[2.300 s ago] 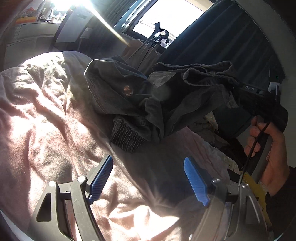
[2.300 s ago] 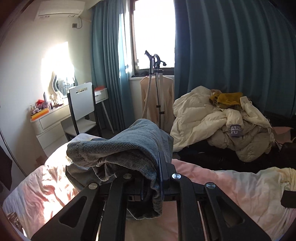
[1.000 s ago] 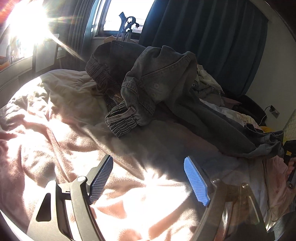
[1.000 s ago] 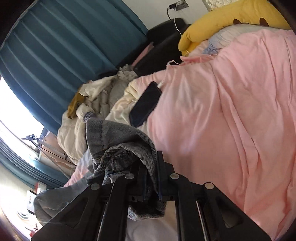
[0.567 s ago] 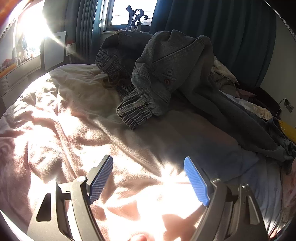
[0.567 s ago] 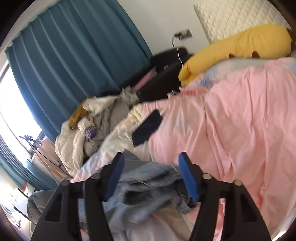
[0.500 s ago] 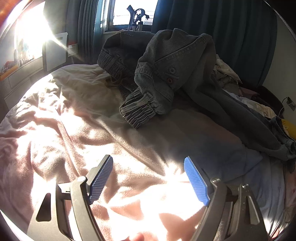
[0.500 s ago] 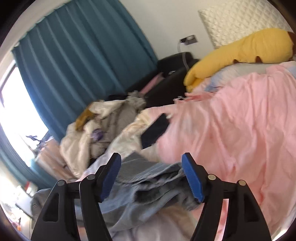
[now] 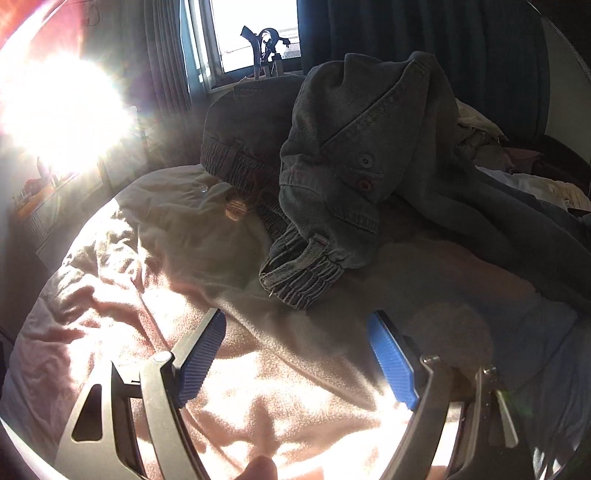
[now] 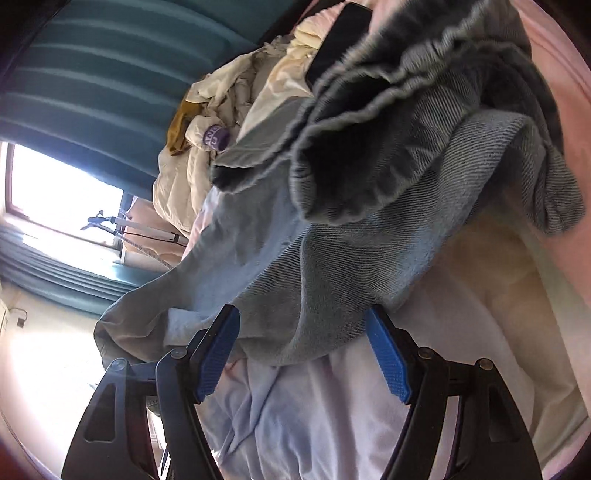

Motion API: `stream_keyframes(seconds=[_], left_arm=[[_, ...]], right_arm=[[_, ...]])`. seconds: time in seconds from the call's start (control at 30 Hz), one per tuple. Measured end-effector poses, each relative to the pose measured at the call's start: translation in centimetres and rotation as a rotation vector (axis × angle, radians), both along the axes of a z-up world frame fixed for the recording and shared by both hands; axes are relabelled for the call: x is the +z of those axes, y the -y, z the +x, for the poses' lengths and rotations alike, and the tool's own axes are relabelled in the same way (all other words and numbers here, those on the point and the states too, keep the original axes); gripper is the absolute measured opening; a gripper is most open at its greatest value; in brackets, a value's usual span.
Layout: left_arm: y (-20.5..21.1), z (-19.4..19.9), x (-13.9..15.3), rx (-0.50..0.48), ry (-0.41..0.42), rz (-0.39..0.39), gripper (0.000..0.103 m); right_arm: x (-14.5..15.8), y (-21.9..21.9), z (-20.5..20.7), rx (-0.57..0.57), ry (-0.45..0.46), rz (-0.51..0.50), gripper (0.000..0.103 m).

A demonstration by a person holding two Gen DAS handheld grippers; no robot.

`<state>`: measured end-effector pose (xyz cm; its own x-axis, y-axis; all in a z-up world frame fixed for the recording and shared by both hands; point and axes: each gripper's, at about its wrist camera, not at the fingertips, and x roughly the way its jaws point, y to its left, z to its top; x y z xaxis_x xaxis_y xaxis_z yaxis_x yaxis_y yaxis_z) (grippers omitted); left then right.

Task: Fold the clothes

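Left wrist view, left to right:
- Sun glare (image 9: pixel 62 110), upper left, washing out the wall there.
- Window (image 9: pixel 255 33), top centre, with a garment steamer head (image 9: pixel 264 38) dark against it.
- Pink blanket (image 9: pixel 122 280), rumpled, sunlit, covering the bed.
- Left tool (image 9: pixel 295 363): jaws spread wide, blue pads (image 9: pixel 201 356) apart, nothing between them but blanket; it hovers over the bed, near the trouser cuff but apart from it.
- Grey denim trousers (image 9: pixel 354 147): heaped at centre, one elasticated cuff (image 9: pixel 299 277) lying on the blanket, a leg trailing to the right edge.
- Dark curtain (image 9: pixel 480 55), behind the heap.

Right wrist view (camera rolled), left to right:
- Window (image 10: pixel 55 192) and teal curtain (image 10: pixel 110 74).
- Cream clothes pile (image 10: pixel 221 122), beside the bed.
- Right tool (image 10: pixel 301 354): jaws wide apart, pads clear of the cloth; a fold of the grey denim trousers (image 10: pixel 369 236) lies between and just past them, resting loose on a pale sheet (image 10: pixel 332 413).
- Dark phone (image 10: pixel 340 40), at top.
- Pink blanket (image 10: pixel 561 74), right edge.
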<state>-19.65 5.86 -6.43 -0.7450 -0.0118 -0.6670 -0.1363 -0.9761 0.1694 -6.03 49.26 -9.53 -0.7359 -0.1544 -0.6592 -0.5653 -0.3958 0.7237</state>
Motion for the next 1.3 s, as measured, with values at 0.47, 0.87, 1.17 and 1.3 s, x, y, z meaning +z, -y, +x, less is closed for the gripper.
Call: stream_keyframes(seconds=[0.47,0.87,1.17,1.3], left_arm=[[-1.6,-4.2,-1.5,-0.004,0.000,-0.092,0.081],[-2.2,-4.7,-0.2,0.022,0.015,-0.126,0.027],[2.2,-0.8,8.5,0.186,-0.069,-0.125,0.018],[5.2,1.2,11.9,0.255,-0.097,-0.140,0.018]], right_arm=[[-3.3,-1.2,0.7,-0.073,-0.033,-0.185,0.079],[-3.1,-2.9,0.8,-0.156,-0.038,-0.114,0.044],[-0.4,-3.0,1.0,-0.118,-0.032,0.017,0.013],[0.2,-3.2,1.1,-0.110,-0.056,0.011,0.011]])
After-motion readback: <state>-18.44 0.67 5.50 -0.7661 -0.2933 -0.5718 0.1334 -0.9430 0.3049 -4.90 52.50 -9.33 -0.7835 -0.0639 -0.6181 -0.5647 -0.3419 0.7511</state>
